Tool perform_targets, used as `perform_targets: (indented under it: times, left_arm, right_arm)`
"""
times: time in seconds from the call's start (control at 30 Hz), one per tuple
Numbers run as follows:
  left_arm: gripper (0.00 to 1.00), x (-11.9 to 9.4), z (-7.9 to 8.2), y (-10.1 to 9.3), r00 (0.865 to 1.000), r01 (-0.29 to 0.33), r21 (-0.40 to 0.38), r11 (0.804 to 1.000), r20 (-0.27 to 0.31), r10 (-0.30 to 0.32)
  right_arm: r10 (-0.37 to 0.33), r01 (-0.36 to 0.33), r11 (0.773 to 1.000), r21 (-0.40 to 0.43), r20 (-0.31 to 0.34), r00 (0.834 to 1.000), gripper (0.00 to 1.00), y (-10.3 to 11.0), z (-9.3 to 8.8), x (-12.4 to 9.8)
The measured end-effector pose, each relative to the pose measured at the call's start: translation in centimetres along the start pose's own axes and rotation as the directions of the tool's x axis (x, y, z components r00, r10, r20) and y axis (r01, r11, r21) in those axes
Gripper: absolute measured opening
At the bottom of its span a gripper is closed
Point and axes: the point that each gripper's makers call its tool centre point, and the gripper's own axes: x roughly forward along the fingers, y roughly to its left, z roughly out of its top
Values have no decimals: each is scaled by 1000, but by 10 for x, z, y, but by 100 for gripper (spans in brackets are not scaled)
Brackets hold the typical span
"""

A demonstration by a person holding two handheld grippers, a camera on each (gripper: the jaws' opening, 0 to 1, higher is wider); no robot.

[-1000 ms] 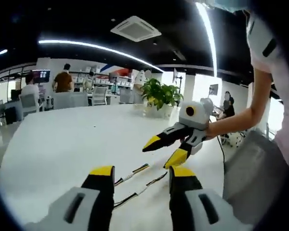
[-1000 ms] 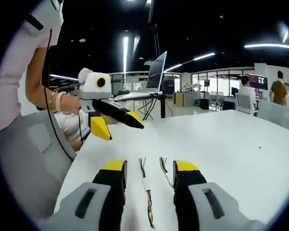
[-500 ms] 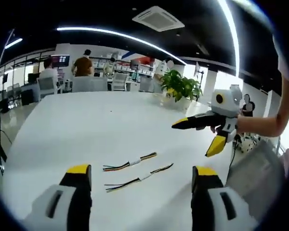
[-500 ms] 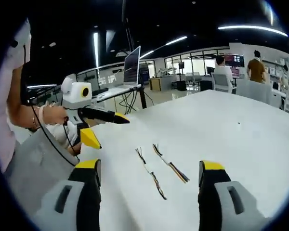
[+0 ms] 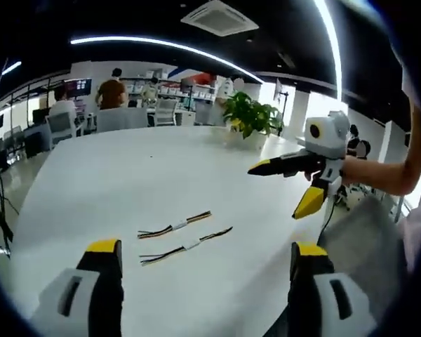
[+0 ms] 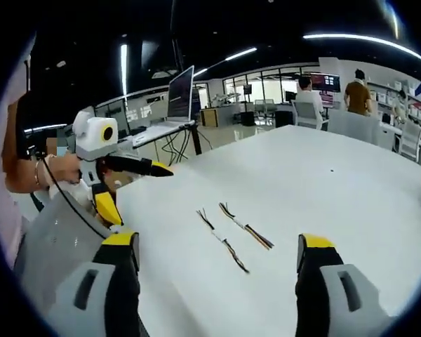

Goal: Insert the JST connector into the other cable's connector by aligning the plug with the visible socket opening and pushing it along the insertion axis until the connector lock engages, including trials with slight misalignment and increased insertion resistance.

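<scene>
Two short multi-wire cables lie side by side and apart on the white table [image 5: 91, 182], each with a small white JST connector at its middle. In the left gripper view the farther cable [image 5: 175, 225] and nearer cable [image 5: 186, 245] lie ahead of my left gripper [image 5: 203, 256], which is wide open and empty. The right gripper [image 5: 281, 188] hovers open at the right, above the table edge. In the right gripper view the two cables [image 6: 223, 243] [image 6: 245, 227] lie between and beyond my right gripper [image 6: 217, 246] jaws, which stand wide apart. The left gripper [image 6: 137, 191] hangs open at the left.
A potted plant [image 5: 250, 119] stands at the table's far side. A grey chair back [image 6: 49, 239] sits by the near table edge. A raised laptop [image 6: 180, 95] stands on a desk beyond. People sit at desks in the background [image 5: 112, 90].
Both grippers have opened much wider and drawn back from the cables, so the cables now sit farther ahead. The cables themselves have not moved.
</scene>
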Motion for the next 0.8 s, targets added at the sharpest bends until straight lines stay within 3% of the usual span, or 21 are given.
perform_targets:
  times: [0.1,0.23,0.37,0.57,0.8]
  left_arm:
    - [99,-8,7,-10,999,41,-99,994,40,-37]
    - [99,-16,3,-13,999,25,-91,996,26,-23]
    - [99,-23,4,-19,997,19,-181,983,74,-6]
    - [99,-25,-10,-21,999,-21,-165,986,28,26]
    - [99,-28,-10,-17,998,-53,-143,988,22,56]
  right_arm:
    - [-16,16,1000,21,-2,1000,91,3,-2,-9]
    - [-41,41,998,44,-11,999,89,8,-8,-20]
    - [-57,59,996,70,-27,998,88,10,-18,-27]
    - [-83,85,990,114,-24,996,87,11,-27,-36]
    - [-129,130,980,152,-13,992,87,10,-35,-48]
